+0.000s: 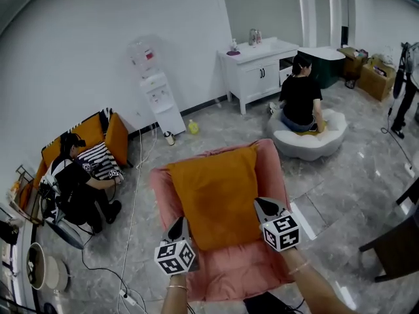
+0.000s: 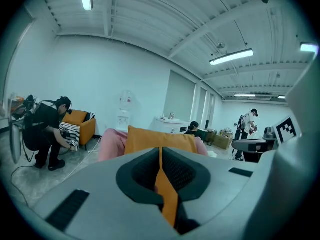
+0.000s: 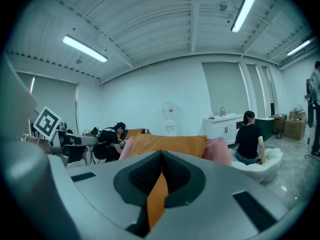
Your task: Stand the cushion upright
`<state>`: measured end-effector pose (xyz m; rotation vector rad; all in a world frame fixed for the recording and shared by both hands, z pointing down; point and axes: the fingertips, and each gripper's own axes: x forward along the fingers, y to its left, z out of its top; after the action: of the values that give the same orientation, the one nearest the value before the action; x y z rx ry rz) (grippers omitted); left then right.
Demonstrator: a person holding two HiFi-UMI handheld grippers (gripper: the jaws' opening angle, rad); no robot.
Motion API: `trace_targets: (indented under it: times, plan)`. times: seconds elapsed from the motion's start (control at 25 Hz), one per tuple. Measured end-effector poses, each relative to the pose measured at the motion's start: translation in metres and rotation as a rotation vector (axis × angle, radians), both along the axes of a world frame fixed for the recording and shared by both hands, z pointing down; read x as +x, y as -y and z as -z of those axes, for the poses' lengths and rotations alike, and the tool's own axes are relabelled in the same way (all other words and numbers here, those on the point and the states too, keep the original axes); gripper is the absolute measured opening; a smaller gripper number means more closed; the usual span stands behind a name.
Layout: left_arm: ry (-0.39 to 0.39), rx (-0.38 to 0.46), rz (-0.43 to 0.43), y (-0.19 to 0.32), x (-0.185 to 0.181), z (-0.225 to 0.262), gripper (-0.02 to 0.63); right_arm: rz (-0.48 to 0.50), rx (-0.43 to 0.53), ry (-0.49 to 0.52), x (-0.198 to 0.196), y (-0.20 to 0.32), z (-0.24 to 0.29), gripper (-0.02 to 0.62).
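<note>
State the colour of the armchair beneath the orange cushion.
Pink: a pink upholstered armchair, shown best in the head view.

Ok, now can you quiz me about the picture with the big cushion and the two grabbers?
1. True or false: the left gripper and the right gripper are both shut on the cushion.
2. The cushion rests on: A) a pink armchair B) a blue bed C) a wooden table.
3. Fill in: the cushion's colour is ___.
Key: 1 true; 2 A; 3 orange.
</note>
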<state>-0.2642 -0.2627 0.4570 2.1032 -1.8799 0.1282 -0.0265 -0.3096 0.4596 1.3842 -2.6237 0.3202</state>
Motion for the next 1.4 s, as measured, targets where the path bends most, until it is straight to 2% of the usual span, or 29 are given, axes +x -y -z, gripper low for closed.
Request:
trace_targets:
  times: [0.52, 0.96, 1.4]
  plan:
    - [0.032, 0.037, -0.097, -0.11, 0.037, 0.038, 0.02, 0.025, 0.067, 0.005, 0.001, -0.114, 0.041, 0.009]
    - [0.03, 0.044, -0.08, -0.213, 0.037, 0.063, 0.018, 0.014, 0.116, 0.004, 0.003, -0.221, 0.07, 0.008]
    - [0.063, 0.079, -0.133, -0.3, 0.053, 0.086, 0.018, 0.0, 0.151, -0.015, 0.0, -0.314, 0.09, 0.008]
